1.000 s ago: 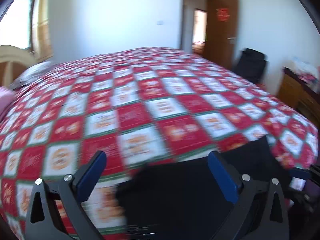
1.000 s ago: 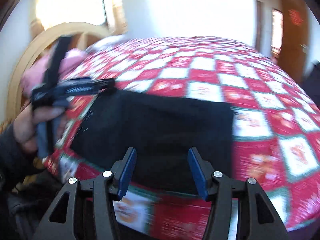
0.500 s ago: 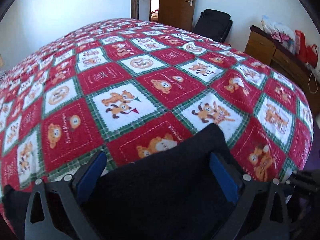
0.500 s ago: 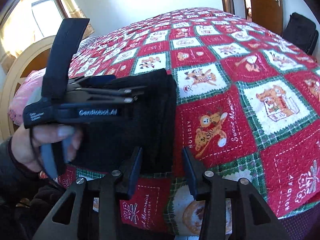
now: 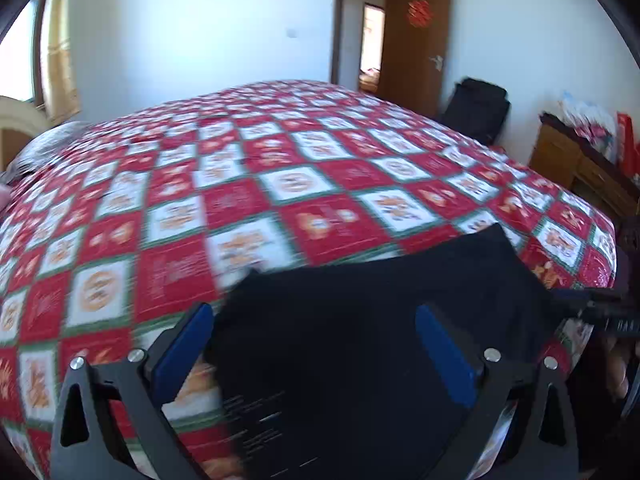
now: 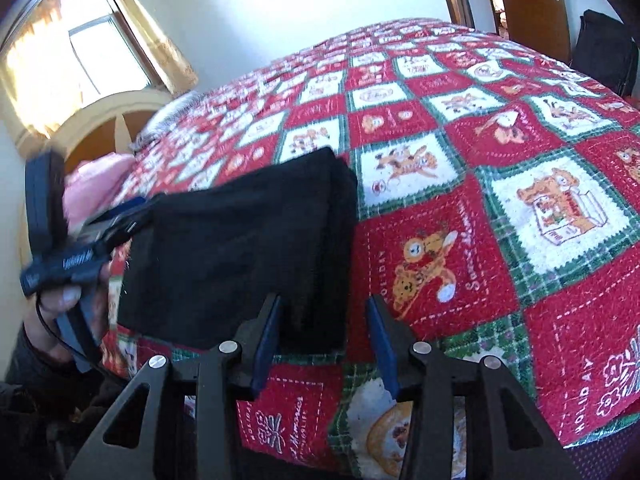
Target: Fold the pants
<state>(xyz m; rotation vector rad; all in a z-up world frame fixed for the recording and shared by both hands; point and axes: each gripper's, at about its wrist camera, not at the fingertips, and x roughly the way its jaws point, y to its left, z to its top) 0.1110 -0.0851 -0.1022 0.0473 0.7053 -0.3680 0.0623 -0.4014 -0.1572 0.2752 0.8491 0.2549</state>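
**Both tools at the near edge of the folded pants**

On the left: holds the left gripper point(image 5: 314, 314) spread wide, blue pads point(image 5: 184, 352) far apart and clamping nothing. Hovers over the folded black pants point(image 5: 360, 340), which fill the gap between the fingers and run on ahead and to the right of them (much blur in this view, so cannot tell whether any pad touches cloth). Beyond the fingertips, only the red, white and green checked bedspread point(image 5: 240, 200), stretching ahead to the far wall. Farther out and to the right, an open brown door point(image 5: 416, 40), a black bag point(image 5: 476, 108) on the floor beside it, and a wooden cabinet point(image 5: 560, 160).

On the right: keeps the right gripper point(image 6: 324, 302) at a middling gap, jaws opening. Between them, the near right corner of the pants point(image 6: 240, 248), with bare bedspread point(image 6: 480, 200) showing inside the right-hand pad, so no squeeze on the cloth. Ahead and to the left of the fingers, the rest of the neat dark rectangle, lying flat on the bed near its edge. At its far left corner, the other tool point(image 6: 132, 216), gripped by a hand point(image 6: 68, 300) (fingers curled round the handle). Past that, a pink pillow point(image 6: 92, 180), a curved pale headboard point(image 6: 104, 120) and a bright curtained window point(image 6: 104, 52).
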